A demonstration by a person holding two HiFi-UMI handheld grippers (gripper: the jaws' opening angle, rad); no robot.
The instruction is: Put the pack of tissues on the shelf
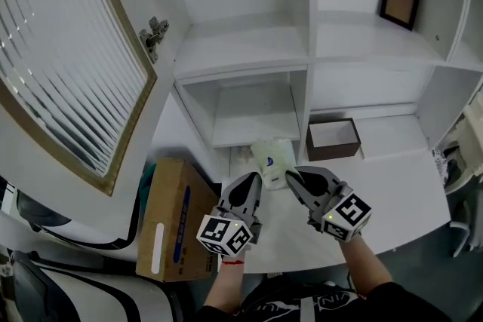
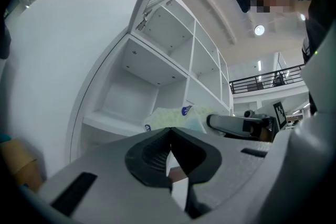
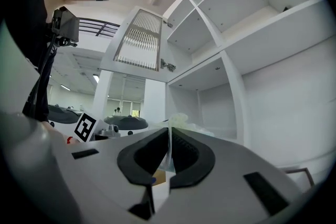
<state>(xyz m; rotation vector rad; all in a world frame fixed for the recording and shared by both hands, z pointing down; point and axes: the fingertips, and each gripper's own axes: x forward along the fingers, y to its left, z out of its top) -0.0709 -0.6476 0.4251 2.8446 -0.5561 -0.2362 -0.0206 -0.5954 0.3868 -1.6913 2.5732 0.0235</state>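
- Pack of tissues [image 1: 273,159] lying on desk [image 1: 411,185], just in front of shelf [image 1: 253,133], low left bay.
- R gripper [image 1: 290,175]: jaws closed on pack's thin wrapper edge.
- L gripper [image 1: 255,178]: jaws together, nothing seen btwn them, tips by pack's near corner.
- Step, prob.: grasp made, lift not yet done.
- Next: raise pack, carry fwd into bay w/o tearing wrapper.

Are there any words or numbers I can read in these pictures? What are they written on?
Nothing here is clear enough to quote.
Cardboard box: blue print on its side, too blurred to read.
Pack of tissues: small blue logo, too small to read.
Cubes on the left gripper and right gripper: black-and-white square patterns, not words.
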